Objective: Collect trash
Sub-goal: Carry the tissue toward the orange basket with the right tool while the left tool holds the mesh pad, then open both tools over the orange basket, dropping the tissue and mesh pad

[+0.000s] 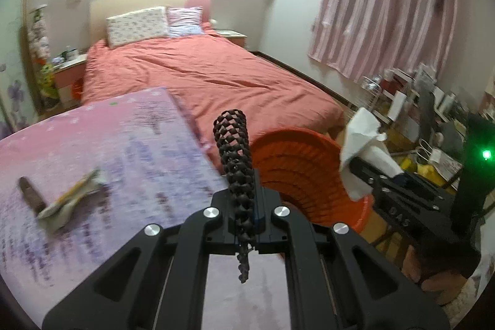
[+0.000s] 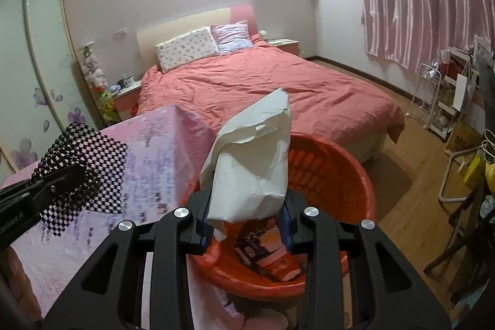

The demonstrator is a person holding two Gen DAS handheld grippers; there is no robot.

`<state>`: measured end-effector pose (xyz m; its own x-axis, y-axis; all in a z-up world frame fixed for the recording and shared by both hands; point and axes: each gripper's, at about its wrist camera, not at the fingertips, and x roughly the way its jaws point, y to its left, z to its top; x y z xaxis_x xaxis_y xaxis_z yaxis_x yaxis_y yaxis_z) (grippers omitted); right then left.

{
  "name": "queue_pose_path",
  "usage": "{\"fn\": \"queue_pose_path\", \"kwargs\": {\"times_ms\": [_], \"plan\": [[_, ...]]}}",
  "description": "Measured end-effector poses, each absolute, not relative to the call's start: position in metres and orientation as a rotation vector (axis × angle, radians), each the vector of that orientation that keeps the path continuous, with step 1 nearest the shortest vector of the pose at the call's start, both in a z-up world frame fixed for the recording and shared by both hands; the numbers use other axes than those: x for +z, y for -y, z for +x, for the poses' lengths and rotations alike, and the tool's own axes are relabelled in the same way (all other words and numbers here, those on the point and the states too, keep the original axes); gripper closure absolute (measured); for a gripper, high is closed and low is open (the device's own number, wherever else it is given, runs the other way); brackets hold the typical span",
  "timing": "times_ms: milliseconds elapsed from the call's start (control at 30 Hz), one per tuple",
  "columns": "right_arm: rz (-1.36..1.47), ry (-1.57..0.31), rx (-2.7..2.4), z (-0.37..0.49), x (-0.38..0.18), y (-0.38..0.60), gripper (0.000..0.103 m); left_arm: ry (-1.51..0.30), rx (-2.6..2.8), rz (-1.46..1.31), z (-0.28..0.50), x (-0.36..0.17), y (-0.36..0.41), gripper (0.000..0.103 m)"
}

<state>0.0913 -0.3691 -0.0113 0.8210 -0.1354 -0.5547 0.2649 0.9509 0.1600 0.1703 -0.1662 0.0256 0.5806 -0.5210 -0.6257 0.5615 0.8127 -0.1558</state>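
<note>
Over the orange basket (image 2: 355, 175), right fingers (image 2: 247, 206) grip crumpled white paper (image 2: 256, 163) — left fingers (image 1: 233, 144) pressed together, empty.

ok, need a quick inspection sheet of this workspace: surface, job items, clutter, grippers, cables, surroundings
Surface: pink-purple printed tablecloth on the table.
Job's things: crumpled white paper in the right hand-held gripper, over the orange basket; basket already holds printed wrappers. A yellow-white wrapper and a brown piece lie on the cloth, touching or not is blurred.
Clutter: nothing else seen on the cloth.
Grippers: left hand-held gripper shut, nothing between the fingers; right hand-held gripper shut on the paper.
Cables: nothing seen.
Surroundings: bed with coral cover, striped curtain, crowded shelving at the right.
</note>
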Motion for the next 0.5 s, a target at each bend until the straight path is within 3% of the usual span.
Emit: {"fn": "queue_pose_path", "kwargs": {"times_ms": [367, 433, 500], "plan": [[0.277, -0.601, -0.255, 0.104, -0.03, 0.408, 0.069, -0.8, -0.734, 0.105, 0.191, -0.014, 0.245, 0.095], [0.285, -0.612, -0.245, 0.108, -0.035, 0.411, 0.067, -0.815, -0.726, 0.107, 0.197, -0.02, 0.25, 0.09], [0.289, -0.625, -0.235, 0.11, -0.039, 0.413, 0.063, -0.835, -0.713, 0.104, 0.204, -0.027, 0.251, 0.07]]}}
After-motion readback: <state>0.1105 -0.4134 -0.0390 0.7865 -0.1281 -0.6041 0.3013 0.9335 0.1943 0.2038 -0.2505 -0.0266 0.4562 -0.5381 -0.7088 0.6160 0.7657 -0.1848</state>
